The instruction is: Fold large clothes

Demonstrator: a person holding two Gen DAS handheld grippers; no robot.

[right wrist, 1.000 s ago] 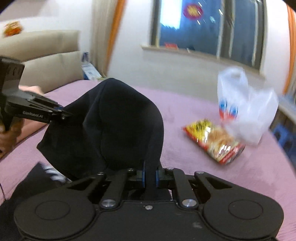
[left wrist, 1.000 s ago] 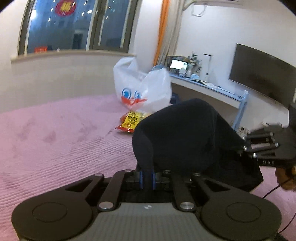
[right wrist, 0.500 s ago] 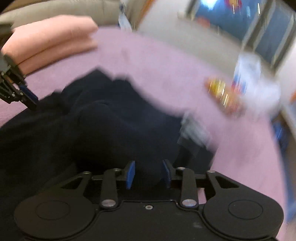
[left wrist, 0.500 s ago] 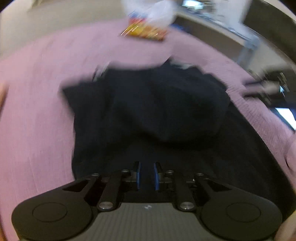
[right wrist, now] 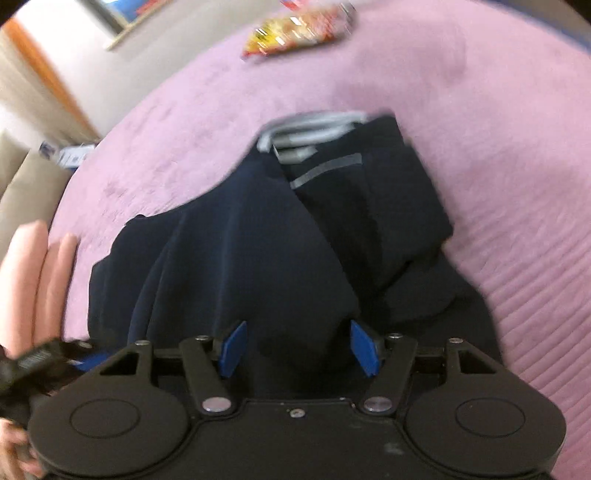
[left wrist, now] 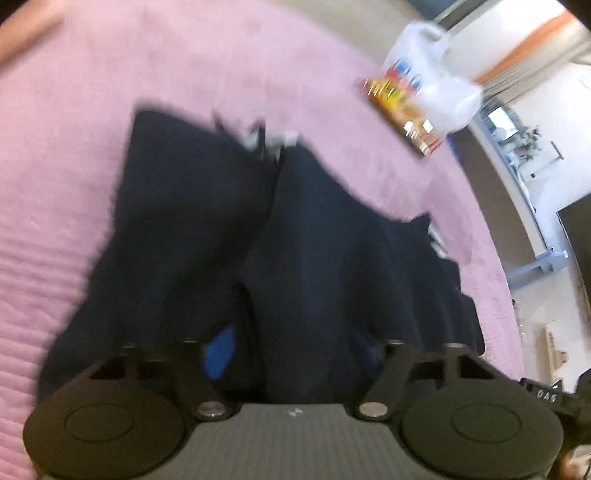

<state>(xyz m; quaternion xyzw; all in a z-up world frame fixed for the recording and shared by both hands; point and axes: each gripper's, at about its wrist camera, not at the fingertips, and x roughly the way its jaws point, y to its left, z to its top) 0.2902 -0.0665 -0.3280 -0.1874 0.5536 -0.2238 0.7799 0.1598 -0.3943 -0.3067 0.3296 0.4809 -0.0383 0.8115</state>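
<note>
Your garment lies in a dark navy heap on the pink bed, folded over itself, with a grey-trimmed edge at its far end. Your left gripper points down over the near part of the heap; its fingers are opening, with cloth bunched between them, though blur keeps you from telling whether the blue pad touches it. Your right gripper is also angled down at the cloth; its fingers are opening too, standing wide apart with fabric between them and a gap at each pad. A snack packet and a white plastic bag sit on the bed beyond the garment, well apart from it. Folded pink bedding lies at the left in the right wrist view.
</note>
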